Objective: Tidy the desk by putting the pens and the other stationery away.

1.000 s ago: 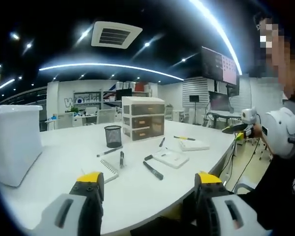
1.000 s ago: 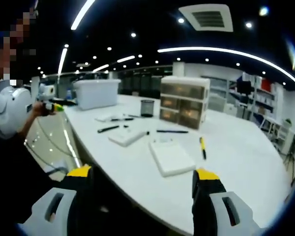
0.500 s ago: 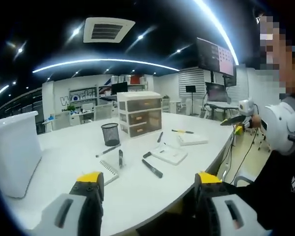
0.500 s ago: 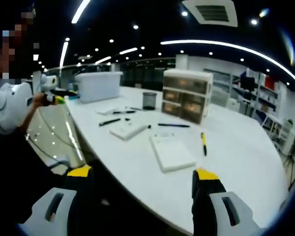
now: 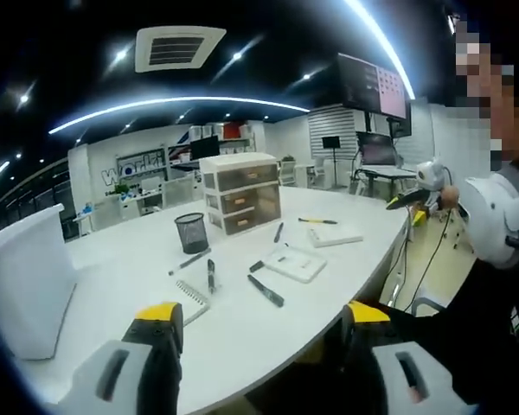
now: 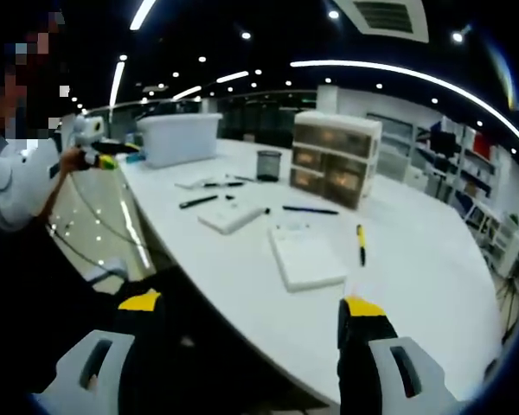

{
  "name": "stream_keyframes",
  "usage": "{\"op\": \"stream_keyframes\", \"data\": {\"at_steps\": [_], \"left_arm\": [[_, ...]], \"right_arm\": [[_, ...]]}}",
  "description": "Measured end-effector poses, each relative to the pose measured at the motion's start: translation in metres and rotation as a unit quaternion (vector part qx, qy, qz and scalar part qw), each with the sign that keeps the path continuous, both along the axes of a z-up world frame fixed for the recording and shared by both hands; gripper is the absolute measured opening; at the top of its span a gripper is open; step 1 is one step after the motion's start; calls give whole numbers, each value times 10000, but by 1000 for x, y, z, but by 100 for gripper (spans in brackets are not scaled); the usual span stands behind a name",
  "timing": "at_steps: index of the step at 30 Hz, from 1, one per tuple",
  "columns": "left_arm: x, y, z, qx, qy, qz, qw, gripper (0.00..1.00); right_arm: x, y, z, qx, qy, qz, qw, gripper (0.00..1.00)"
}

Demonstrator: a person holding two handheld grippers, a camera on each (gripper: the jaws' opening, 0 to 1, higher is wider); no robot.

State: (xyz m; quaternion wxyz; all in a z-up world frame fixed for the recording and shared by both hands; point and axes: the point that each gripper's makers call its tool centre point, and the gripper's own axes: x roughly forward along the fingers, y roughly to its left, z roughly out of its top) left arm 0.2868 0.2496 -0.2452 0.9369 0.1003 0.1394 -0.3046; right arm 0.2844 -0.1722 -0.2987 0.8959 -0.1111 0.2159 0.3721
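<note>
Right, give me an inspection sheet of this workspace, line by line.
Surface: white desk, curved edge.
Job's things: mesh pen cup; drawer unit; loose pens; yellow pen; spiral notebook; white notepads.
Clutter: white bin at one end.
Grippers: left gripper open, holding nothing; right gripper open, holding nothing; both short of the desk.
Cables: dark cables hanging by the desk edge.
Surroundings: open office, ceiling lights, wall screen.

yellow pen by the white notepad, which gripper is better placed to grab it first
Probably the right gripper: the yellow pen lies just beyond its open jaws, beside the notepad. From the left gripper, also open, it lies far across the desk.
</note>
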Motion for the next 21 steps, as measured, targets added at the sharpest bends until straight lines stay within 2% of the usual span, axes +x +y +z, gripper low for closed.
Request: {"op": "stream_keyframes", "data": {"at_steps": [8,21], "left_arm": [[4,-5,0,272,188,-113,9994,74],[22,-12,5,495,376,-390,9973,74]], "right_arm": [[-2,-1,0,-94,63,83,9999,77],[-3,3,-5,-137,63,110,9998,77]]}}
